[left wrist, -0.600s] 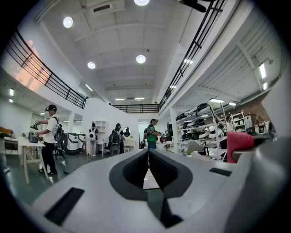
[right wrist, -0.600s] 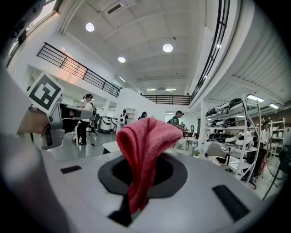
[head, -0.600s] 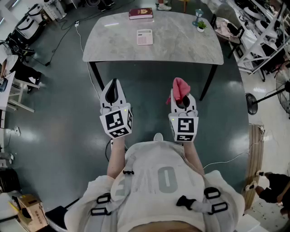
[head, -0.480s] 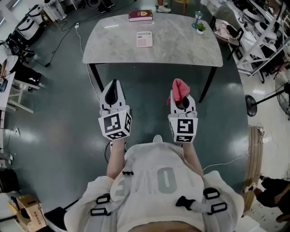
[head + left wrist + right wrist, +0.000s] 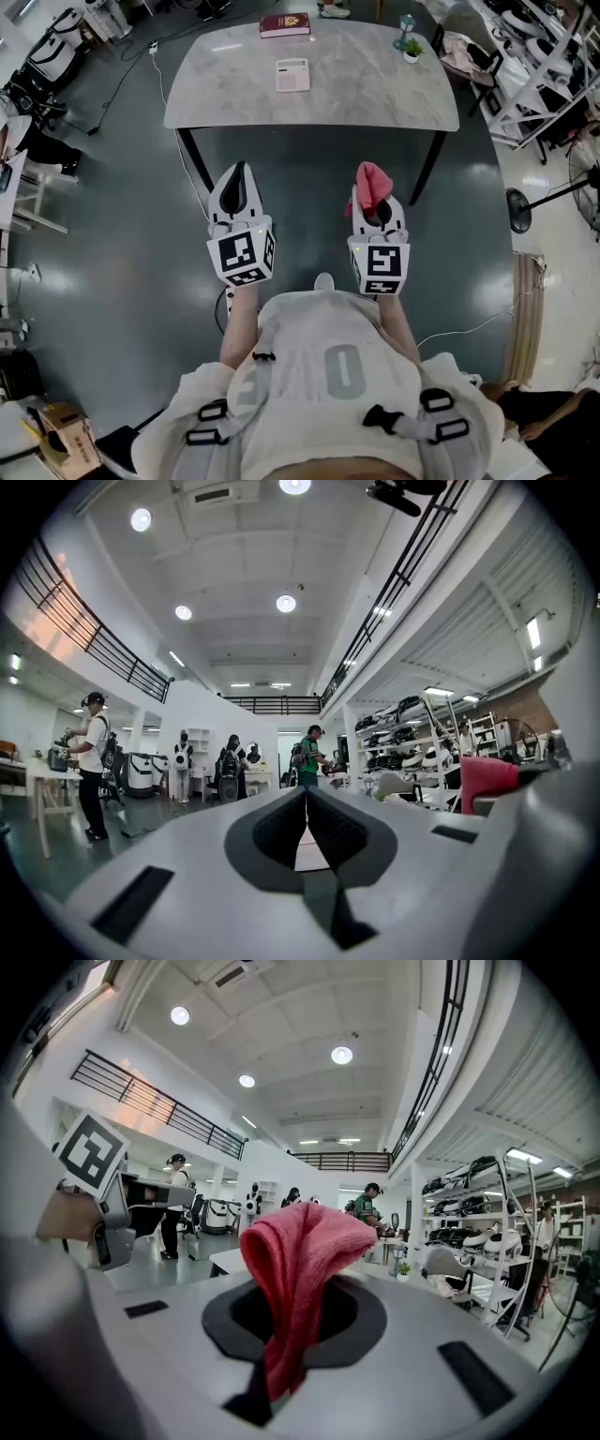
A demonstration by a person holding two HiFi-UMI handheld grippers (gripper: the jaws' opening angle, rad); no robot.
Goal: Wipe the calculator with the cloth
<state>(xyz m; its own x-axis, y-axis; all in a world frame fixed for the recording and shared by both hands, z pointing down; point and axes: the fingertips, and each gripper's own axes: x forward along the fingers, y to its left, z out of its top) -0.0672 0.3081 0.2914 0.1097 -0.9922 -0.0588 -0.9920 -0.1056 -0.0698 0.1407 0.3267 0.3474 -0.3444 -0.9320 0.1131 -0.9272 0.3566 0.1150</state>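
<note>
Your left claw (image 5: 239, 173) is pinched fully together on nothing. Your right claw (image 5: 376, 212) is clamped on the pink cloth (image 5: 372, 182), which bunches up above its jaws. Both hang over the floor (image 5: 305, 197), short of the bench (image 5: 384, 94). The calculator (image 5: 292, 75) lies on the bench's far half, near a red book (image 5: 285, 24).

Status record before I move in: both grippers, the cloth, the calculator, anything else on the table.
left gripper: shut, empty, short of the table
right gripper: shut on the pink cloth, which bunches up above the jaws
calculator: flat on the grey table, towards its far side, untouched
other items: red book at the far edge, potted plant far right
wiping: not yet begun
</note>
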